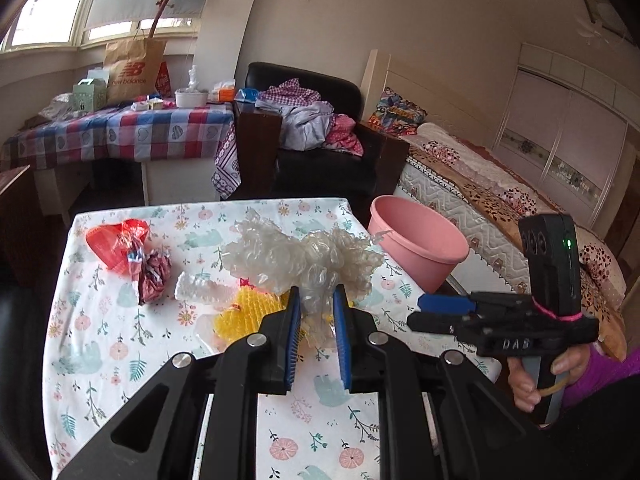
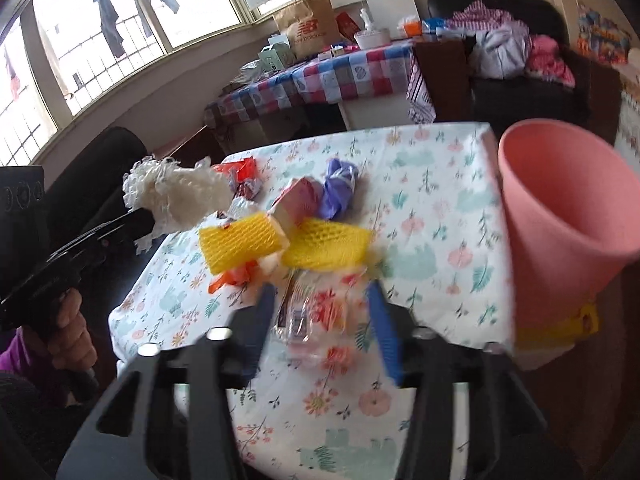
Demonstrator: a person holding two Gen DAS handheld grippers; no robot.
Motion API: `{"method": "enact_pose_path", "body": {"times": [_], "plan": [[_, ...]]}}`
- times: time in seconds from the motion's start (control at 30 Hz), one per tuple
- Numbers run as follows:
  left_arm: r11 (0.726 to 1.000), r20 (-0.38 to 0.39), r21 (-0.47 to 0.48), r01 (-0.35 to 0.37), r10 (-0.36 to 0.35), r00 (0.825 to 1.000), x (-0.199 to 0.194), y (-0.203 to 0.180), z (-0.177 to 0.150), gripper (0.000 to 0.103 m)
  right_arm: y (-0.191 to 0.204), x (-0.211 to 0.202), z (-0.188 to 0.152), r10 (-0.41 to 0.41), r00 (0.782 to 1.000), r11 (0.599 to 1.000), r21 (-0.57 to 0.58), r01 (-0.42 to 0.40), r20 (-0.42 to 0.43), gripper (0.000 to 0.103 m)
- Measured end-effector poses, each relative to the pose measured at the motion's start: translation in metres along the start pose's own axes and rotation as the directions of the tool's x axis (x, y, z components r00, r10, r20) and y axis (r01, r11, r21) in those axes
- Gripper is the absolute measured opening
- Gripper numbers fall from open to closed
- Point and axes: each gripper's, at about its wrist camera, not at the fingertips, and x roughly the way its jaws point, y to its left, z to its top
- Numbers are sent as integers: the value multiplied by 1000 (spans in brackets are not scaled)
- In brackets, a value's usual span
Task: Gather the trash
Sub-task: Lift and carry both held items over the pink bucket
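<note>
Clear plastic first, from the left wrist: crumpled wad of transparent bubble wrap (image 1: pixel 304 256) clenched between the blue pads of the left gripper (image 1: pixel 317 304), gripped low so that the bulk billows above the fingertips. Beneath and behind it, on the white floral tablecloth (image 1: pixel 120 340), more rubbish waiting: crumpled red plastic bag (image 1: pixel 116 244) at the far left, yellow foam net sleeves (image 1: pixel 248 312) just under the wad. Off the table's right edge, round pink plastic bucket (image 1: pixel 416 248), mouth up and seemingly empty, probably parked there as the bin so trash can be dropped over the edge. Nearer, right gripper (image 1: pixel 430 311) held by a hand (image 1: pixel 536 376), pointing in over the cloth with nothing visible between its fingers. Switching to the right wrist, somewhat blurred: right gripper (image 2: pixel 320 300) released, fingers spread wide either side of a flat transparent printed wrapper (image 2: pixel 316 316), pads not pressing it; cannot tell whether touching. Shows the bubble wrap (image 2: pixel 176 196) raised off the cloth at the left, plainly carried rather than resting. Ahead, the yellow sleeves (image 2: pixel 240 244) and a crumpled purple plastic piece (image 2: pixel 340 188); at the right, the bucket (image 2: pixel 560 208), close and tilted in view, within easy reach for a drop.
</note>
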Motion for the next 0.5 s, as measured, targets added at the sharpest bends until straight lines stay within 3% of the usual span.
{"method": "enact_pose_path", "body": {"times": [0.2,0.27,0.3,0.37,0.4,0.5], "plan": [[1000,-10,-8,0,0,1000,1,3,-10,15,22,27,-14,-2,998,997,-82,-3,-67,53],[1000,-9,-10,-1,1,1000,1,4,-11,15,27,33,-16,-30,997,993,-115,21,-75,42],[1000,-9,-12,-2,2,1000,1,4,-11,15,28,37,-17,-37,995,992,-122,26,-88,24],[1000,-9,-18,-3,3,1000,1,4,-13,15,25,39,-19,-30,995,994,-111,20,-95,17],[1000,-10,-21,-4,4,1000,2,5,-13,15,24,38,-18,-18,995,994,-106,8,-95,8],[1000,-19,-24,-10,10,1000,6,4,-13,15,23,32,-17,-13,998,994,-111,6,-69,3]]}}
